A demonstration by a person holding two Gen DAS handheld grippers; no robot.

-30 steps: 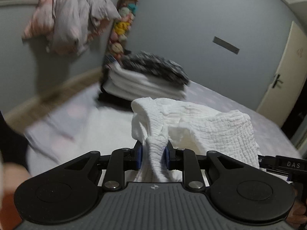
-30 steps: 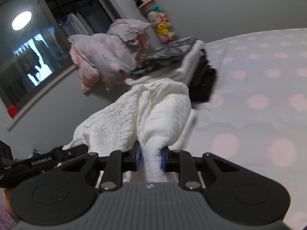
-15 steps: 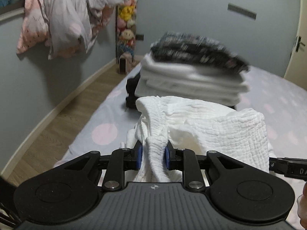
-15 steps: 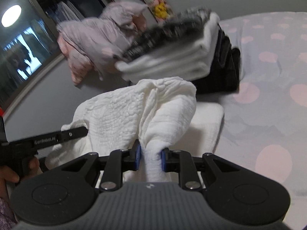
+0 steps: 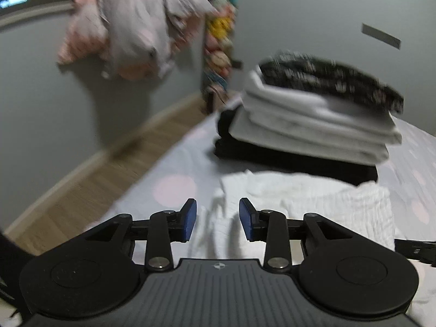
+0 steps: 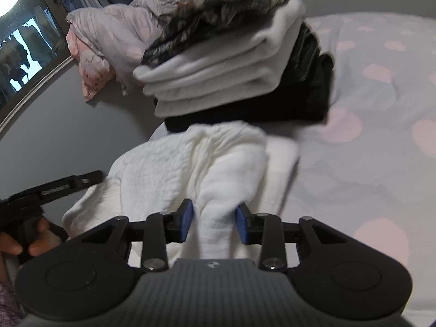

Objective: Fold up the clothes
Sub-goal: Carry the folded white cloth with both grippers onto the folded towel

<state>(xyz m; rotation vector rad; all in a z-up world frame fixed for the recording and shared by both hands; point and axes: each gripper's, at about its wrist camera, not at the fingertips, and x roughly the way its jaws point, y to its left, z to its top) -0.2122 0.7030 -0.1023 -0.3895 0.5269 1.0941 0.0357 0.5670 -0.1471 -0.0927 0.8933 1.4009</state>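
Observation:
A white crinkled garment (image 5: 321, 201) lies folded on the dotted bed sheet (image 5: 174, 190), just in front of a stack of folded clothes (image 5: 313, 125). My left gripper (image 5: 218, 218) hangs over the garment's left corner with its jaws opening; a loose ridge of cloth lies between the blue pads and neither pad presses on it. My right gripper (image 6: 214, 220) is over the right corner of the garment (image 6: 190, 169), jaws also opening around a raised fold that stands free between the pads. A hand (image 6: 27, 245) holds the left gripper's handle at the lower left of the right wrist view.
The stack (image 6: 218, 76) has a black piece at the bottom, white pieces above and a dark patterned one on top. Pink-grey bedding (image 5: 130, 35) is piled by the wall, beside a column of plush toys (image 5: 218, 27). Wood floor (image 5: 81, 190) lies left of the bed.
Both grippers came down and forward toward the stack, laid the white garment on the bed and opened; the cloth that was pinched in each now lies loose between the pads.

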